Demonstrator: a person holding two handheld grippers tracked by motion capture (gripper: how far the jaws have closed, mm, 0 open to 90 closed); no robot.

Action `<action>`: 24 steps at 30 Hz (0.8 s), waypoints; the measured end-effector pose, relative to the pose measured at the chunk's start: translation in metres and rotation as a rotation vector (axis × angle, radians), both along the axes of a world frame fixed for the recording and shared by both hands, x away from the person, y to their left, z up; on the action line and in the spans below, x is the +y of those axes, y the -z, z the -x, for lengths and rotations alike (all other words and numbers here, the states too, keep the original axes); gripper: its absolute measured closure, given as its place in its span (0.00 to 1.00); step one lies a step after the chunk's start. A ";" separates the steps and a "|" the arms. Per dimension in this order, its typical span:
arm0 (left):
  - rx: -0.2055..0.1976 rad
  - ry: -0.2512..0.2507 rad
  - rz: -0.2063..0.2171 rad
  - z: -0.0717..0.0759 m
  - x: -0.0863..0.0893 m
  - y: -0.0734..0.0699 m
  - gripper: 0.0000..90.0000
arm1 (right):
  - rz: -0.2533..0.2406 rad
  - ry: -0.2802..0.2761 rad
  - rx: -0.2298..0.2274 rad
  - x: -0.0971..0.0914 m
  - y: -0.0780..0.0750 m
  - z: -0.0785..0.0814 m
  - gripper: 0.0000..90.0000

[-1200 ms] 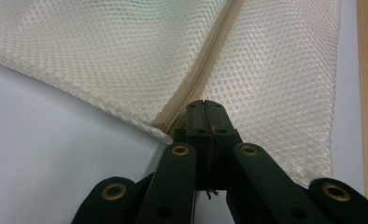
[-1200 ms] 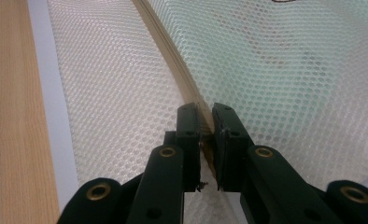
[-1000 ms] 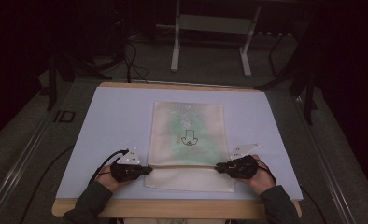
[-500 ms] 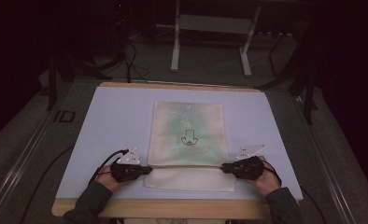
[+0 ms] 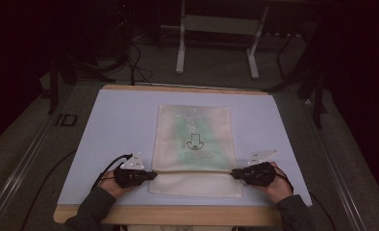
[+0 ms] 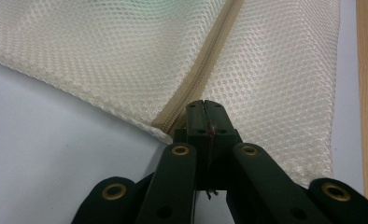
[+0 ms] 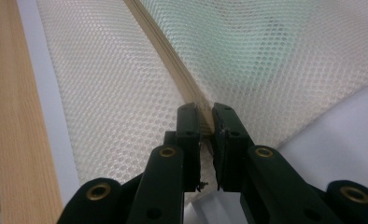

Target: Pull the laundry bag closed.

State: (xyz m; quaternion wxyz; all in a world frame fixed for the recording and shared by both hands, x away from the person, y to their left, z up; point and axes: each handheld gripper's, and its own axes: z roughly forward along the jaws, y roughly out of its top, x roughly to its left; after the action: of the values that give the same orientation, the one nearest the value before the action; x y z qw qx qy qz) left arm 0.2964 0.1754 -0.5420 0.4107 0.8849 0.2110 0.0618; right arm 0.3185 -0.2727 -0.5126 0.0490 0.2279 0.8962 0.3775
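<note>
Bag: a cream mesh bag (image 5: 195, 147) is lying flat on the blue mat (image 5: 110, 125) on the counter (image 5: 178, 215), a green garment showing through its upper part.
Zipper: the tan zipper (image 6: 198, 77) is running across the bag near its lower end, from one side edge to the other.
Left gripper: the left gripper (image 5: 151, 175) is sitting at the bag's left edge, its jaws clamped together on the zipper's end there.
Right gripper: the right gripper (image 5: 234, 173) is sitting at the bag's right edge, its jaws clamped on the zipper tape (image 7: 205, 116) at that end.
Step in hand: the person seems to be gripping both zipper ends and holding the line taut between them.
Doing it well: keeping both grips on the tape rather than on the mesh, which could slip or snag.
Tension: pulling outward evenly, so the zipper is staying straight and the bag is not sliding across the mat.
Height: keeping both hands low, so the bag is staying flat.
Risk: a harder pull on one side would likely be dragging the bag off centre.
</note>
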 end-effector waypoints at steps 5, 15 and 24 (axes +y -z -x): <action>0.001 0.000 0.000 0.000 0.000 0.000 1.00 | 0.003 0.003 0.001 -0.002 0.000 0.000 0.91; -0.001 0.001 -0.001 0.000 0.000 0.000 1.00 | 0.001 0.002 0.008 -0.004 0.002 0.001 0.91; -0.004 0.001 -0.002 0.000 0.000 0.000 0.99 | 0.000 0.009 0.012 -0.009 0.003 0.002 0.91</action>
State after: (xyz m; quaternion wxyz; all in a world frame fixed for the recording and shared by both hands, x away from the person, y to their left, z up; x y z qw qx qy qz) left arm 0.2961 0.1751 -0.5420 0.4104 0.8852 0.2098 0.0633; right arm 0.3165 -0.2817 -0.5159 0.0453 0.2343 0.8954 0.3759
